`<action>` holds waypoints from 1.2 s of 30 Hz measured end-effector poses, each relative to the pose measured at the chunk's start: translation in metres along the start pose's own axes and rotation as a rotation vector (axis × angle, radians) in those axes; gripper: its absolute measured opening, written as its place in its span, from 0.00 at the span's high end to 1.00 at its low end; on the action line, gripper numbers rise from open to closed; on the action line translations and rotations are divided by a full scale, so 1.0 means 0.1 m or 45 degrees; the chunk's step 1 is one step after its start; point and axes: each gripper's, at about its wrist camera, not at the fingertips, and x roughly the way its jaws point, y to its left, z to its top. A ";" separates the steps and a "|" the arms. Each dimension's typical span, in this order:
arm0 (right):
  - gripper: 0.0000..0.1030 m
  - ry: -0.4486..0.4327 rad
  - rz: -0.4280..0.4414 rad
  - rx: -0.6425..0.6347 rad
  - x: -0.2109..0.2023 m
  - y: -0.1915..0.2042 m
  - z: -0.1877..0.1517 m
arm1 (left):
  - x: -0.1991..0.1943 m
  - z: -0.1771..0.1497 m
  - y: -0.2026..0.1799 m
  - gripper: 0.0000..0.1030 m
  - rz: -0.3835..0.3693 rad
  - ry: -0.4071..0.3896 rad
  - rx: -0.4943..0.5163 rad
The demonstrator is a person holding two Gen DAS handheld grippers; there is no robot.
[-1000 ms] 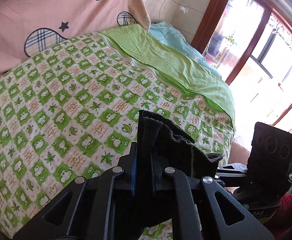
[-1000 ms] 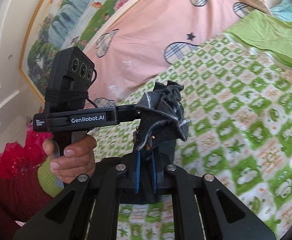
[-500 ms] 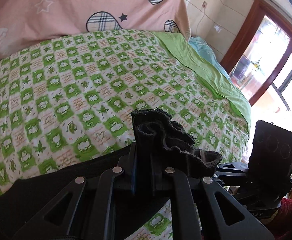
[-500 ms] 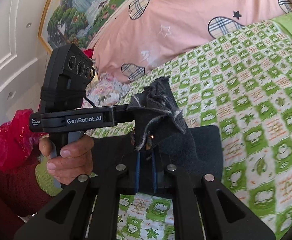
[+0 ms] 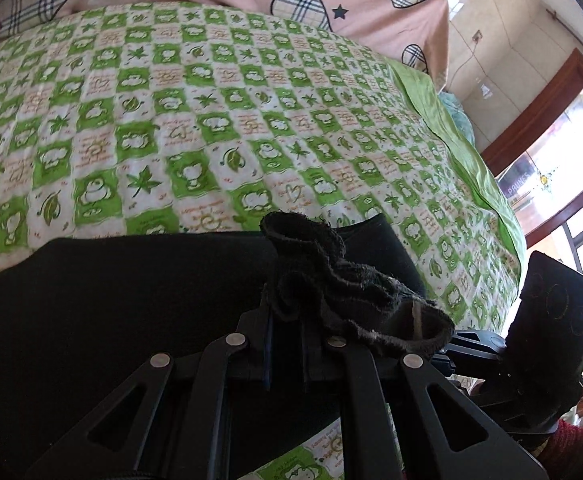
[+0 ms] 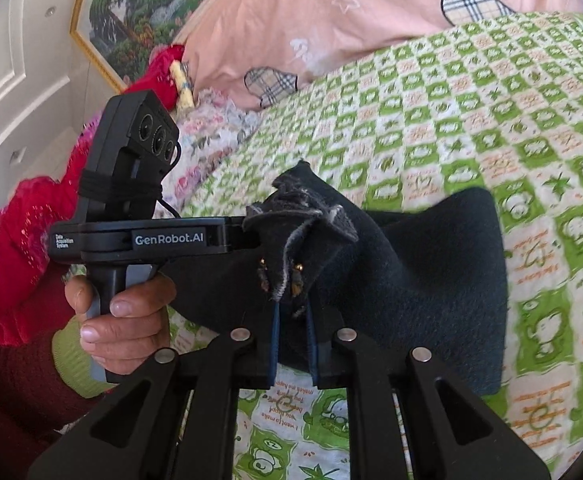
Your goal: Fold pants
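Note:
Black fleece pants [image 5: 111, 300] lie spread on the green-and-white checked bed. My left gripper [image 5: 287, 344] is shut on a bunched frayed edge of the pants [image 5: 331, 280], low over the spread cloth. My right gripper [image 6: 293, 320] is shut on another bunched edge of the pants [image 6: 303, 224], which shows small metal rivets; the rest of the cloth [image 6: 431, 264] drapes to the right onto the bed. The left gripper's body [image 6: 139, 236] shows in the right wrist view, held by a hand just left of the bunch. The right gripper's body [image 5: 547, 320] shows at the right of the left wrist view.
The checked bedspread [image 5: 211, 120] stretches ahead. A pink quilt with plaid hearts [image 6: 351, 20] is piled at the far side. A green sheet [image 5: 471, 152] borders the bed toward a window. Red cloth [image 6: 19, 216] and a framed painting [image 6: 131, 12] lie left.
Both grippers have come down toward the bed with the pants edges held. More of the black cloth now lies spread on the bedspread below and between them.

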 end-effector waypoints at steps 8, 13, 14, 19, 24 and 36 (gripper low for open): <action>0.56 0.058 0.039 -0.025 0.12 0.13 -0.05 | -0.16 -0.29 0.19 0.92 0.066 -0.023 -0.121; 0.56 0.074 0.087 -0.031 0.14 0.21 -0.06 | -0.34 -0.50 0.37 0.92 0.106 -0.054 -0.201; 0.56 0.083 0.103 -0.035 0.15 0.23 -0.06 | -0.38 -0.54 0.42 0.92 0.099 -0.063 -0.225; 0.56 0.091 0.117 -0.074 0.19 0.36 -0.04 | -0.62 -0.70 0.60 0.85 0.104 -0.110 -0.328; 0.56 0.104 0.134 -0.102 0.26 0.47 0.01 | -0.84 -0.85 0.71 0.68 0.140 -0.155 -0.400; 0.55 0.157 0.173 -0.191 0.57 0.76 0.22 | -1.34 -1.24 1.06 0.52 0.288 -0.266 -0.608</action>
